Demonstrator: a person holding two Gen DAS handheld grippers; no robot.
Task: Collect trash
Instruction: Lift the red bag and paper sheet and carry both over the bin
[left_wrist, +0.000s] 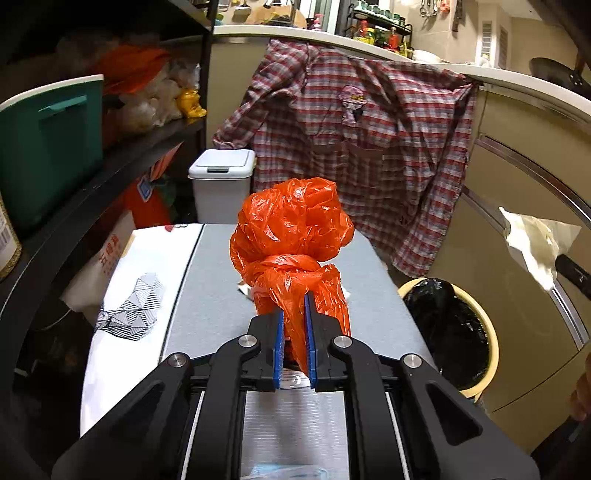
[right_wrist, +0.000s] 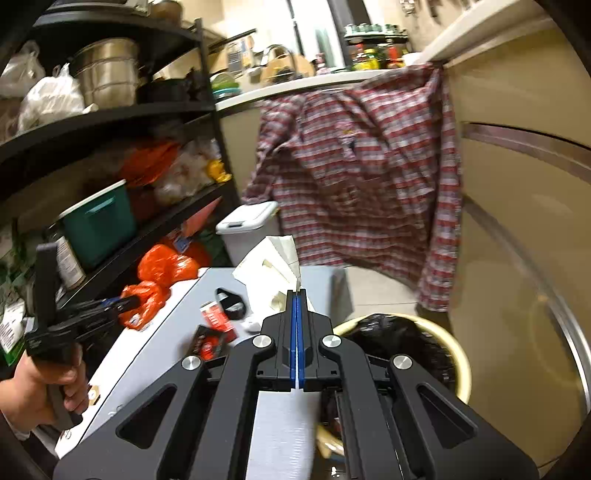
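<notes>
Two pieces of trash are in my grip at once, so I judge the step in hand is carrying both to the yellow bin lined with a black bag, beside the table. My left gripper pinches the tail of a knotted orange plastic bag, which stands lifted above the table. My right gripper, pressed together, clamps a crumpled white paper just past its tips. I should keep both pinches firm, bring each load over the rim, then let go. The orange bag is crinkly, glossy and bulbous above its knot.
</notes>
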